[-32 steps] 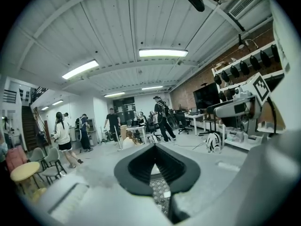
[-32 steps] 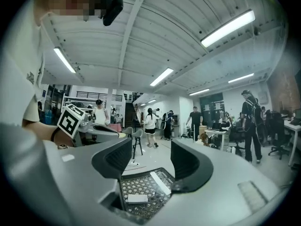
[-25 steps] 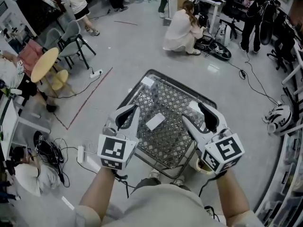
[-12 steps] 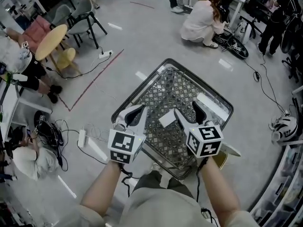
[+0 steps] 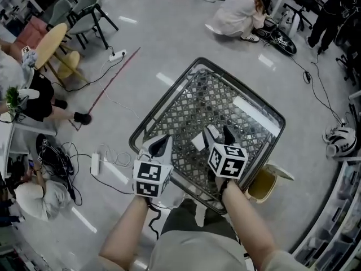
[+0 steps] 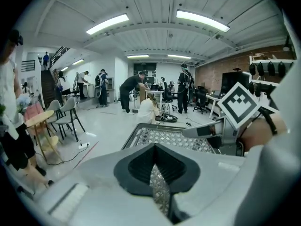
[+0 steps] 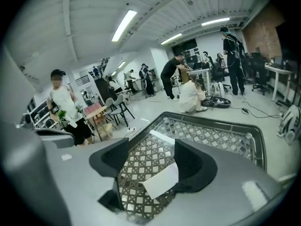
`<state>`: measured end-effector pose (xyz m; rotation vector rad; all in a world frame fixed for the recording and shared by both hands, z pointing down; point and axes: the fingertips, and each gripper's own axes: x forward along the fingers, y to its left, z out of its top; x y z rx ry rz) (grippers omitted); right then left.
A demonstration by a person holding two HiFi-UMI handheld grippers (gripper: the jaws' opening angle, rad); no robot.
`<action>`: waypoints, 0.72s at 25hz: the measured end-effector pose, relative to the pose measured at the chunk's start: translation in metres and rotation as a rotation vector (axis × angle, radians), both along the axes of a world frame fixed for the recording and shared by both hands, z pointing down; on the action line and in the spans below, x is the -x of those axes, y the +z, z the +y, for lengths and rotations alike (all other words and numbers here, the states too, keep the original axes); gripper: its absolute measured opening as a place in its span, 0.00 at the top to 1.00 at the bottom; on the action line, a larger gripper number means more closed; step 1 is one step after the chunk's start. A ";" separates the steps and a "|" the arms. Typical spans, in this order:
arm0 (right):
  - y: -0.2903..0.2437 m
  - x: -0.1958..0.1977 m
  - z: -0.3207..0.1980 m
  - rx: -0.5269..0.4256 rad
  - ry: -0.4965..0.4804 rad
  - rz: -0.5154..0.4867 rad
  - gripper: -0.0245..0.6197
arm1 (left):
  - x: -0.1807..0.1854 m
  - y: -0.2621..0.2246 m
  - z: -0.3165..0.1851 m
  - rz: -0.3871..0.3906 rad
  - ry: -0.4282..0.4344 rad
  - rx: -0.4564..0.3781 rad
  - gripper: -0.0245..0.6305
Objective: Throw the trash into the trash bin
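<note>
1. The left gripper (image 5: 161, 144) sits at the lower left edge of the mesh table (image 5: 163, 101). Its jaws are pressed together with nothing between them.
2. The right gripper (image 5: 217, 132) is over the mesh, just below frame centre. Its jaws are spread and have just been opening; the pads press on nothing.
3. The white paper piece (image 5: 198, 141) lies flat on the mesh, in the gap between the right jaws.
4. The yellow trash bin (image 5: 260, 185) stands on the floor at lower right, just beside the table corner.
</note>
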<state>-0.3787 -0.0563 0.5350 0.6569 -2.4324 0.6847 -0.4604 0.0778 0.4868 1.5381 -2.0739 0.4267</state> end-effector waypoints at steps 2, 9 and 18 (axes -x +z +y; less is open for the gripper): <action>0.023 0.002 0.001 0.029 0.033 0.025 0.47 | 0.006 0.015 -0.001 0.009 0.002 0.013 0.96; 0.111 -0.014 0.011 0.172 0.137 0.160 0.44 | 0.013 0.063 -0.003 0.033 0.005 0.068 0.96; 0.171 -0.007 0.009 0.382 0.346 0.172 0.33 | 0.012 0.103 0.007 0.091 -0.001 0.124 0.96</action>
